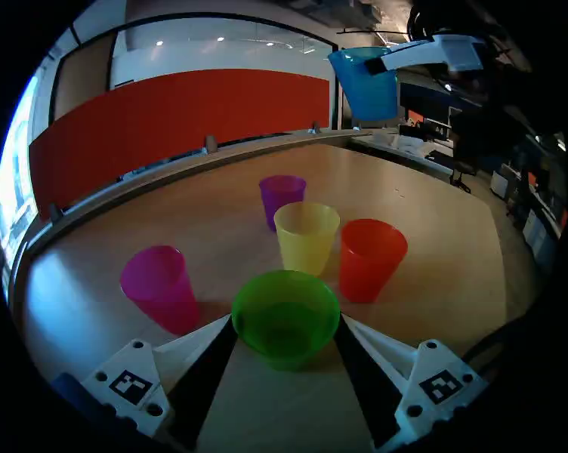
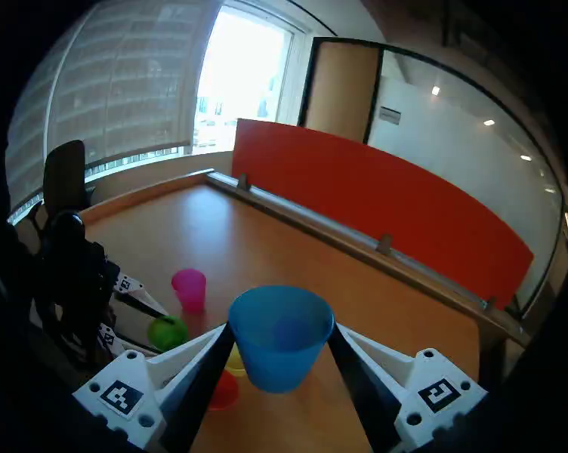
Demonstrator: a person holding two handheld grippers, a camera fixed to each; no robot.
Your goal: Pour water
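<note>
Reading the left gripper view from left to right, we find a pink cup [image 1: 159,287] standing on the bench [image 1: 450,241]. Next comes the green cup [image 1: 285,302], held between the jaws of the left gripper [image 1: 285,323]. The jaws are clamped on its sides, one finger against each side. Behind it stand a purple cup [image 1: 282,198], a yellow cup [image 1: 307,235] and an orange cup [image 1: 371,257], all upright and close together. At upper right the blue cup [image 1: 365,81] hangs high above the bench, gripped by the right gripper [image 1: 405,59]. In the right gripper view, the right gripper's jaws are clamped on the blue cup, which sits upright with its mouth open toward us. We cannot tell whether either cup holds water. We judge that the pour turns on one relation. The blue cup is above and to the right of the green cup, and well apart from it. Both long axes are vertical. The right gripper must bring the blue rim over the green mouth before tilting.
</note>
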